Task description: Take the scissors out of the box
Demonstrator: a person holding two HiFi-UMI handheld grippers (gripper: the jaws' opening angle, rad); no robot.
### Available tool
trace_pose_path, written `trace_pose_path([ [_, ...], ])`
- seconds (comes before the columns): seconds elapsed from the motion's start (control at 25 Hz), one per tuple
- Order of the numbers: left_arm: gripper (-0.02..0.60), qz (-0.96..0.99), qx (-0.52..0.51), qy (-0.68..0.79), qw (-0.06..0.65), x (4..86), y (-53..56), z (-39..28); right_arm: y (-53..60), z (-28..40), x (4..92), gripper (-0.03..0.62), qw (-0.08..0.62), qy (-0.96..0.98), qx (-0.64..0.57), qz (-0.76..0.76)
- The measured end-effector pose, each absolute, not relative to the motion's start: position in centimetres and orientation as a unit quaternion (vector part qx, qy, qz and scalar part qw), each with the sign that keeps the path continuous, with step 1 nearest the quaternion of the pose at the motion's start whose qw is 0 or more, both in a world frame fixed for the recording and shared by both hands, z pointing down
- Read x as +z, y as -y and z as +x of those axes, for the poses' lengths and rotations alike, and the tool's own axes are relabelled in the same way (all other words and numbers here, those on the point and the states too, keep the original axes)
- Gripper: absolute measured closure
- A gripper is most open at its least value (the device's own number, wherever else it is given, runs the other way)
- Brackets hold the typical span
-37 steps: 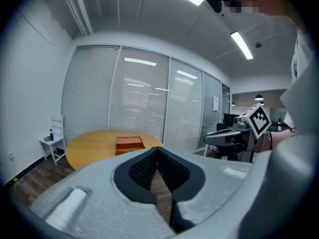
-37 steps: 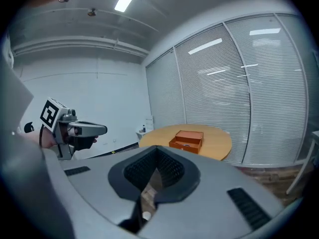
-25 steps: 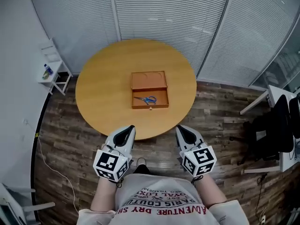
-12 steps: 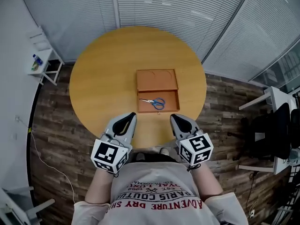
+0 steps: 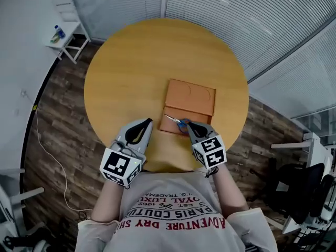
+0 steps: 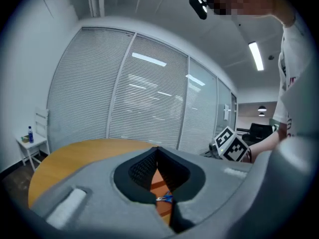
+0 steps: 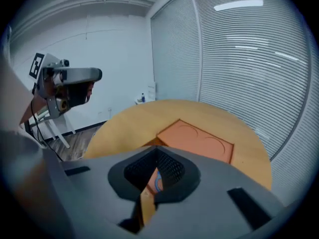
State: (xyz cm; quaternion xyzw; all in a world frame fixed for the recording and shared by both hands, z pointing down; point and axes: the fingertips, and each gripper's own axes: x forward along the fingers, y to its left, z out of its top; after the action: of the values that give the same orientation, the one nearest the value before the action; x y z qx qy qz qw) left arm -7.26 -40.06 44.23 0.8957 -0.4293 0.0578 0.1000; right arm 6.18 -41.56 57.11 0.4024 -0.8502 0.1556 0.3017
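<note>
Left gripper (image 5: 142, 125) and right gripper (image 5: 191, 126) were both closed, empty. I judged the scissors (image 5: 179, 122) in the box (image 5: 190, 96) light, rigid, probably slippery; grip at the blue handles.

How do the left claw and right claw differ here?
The right claw hangs over the box by the scissors; the left claw hangs over bare table beside it. The right claw tilts downward more; the left claw points nearly level. Both are shut and empty.
</note>
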Motion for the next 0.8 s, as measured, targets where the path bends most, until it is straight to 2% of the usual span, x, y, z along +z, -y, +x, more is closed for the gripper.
trace_pose_path([
  [0.08, 0.572, 0.883, 0.067, 0.451, 0.115, 45.6, 41.4, -7.3, 42.6, 6.7, 59.8, 0.574, 0.343, 0.847, 0.159, 0.373],
  [0.24, 0.572, 0.865, 0.081, 0.474, 0.142, 48.5, 43.5, -7.2, 43.4, 7.0, 64.9, 0.513, 0.417, 0.838, 0.174, 0.305],
  [0.52, 0.572, 0.837, 0.077, 0.516, 0.165, 50.5, 45.4, -8.0, 43.5, 6.8, 70.0, 0.427, 0.501, 0.82, 0.166, 0.219],
  [0.8, 0.572, 0.819, 0.092, 0.541, 0.169, 51.9, 45.4, -8.6, 43.1, 6.7, 72.5, 0.454, 0.553, 0.799, 0.157, 0.178],
])
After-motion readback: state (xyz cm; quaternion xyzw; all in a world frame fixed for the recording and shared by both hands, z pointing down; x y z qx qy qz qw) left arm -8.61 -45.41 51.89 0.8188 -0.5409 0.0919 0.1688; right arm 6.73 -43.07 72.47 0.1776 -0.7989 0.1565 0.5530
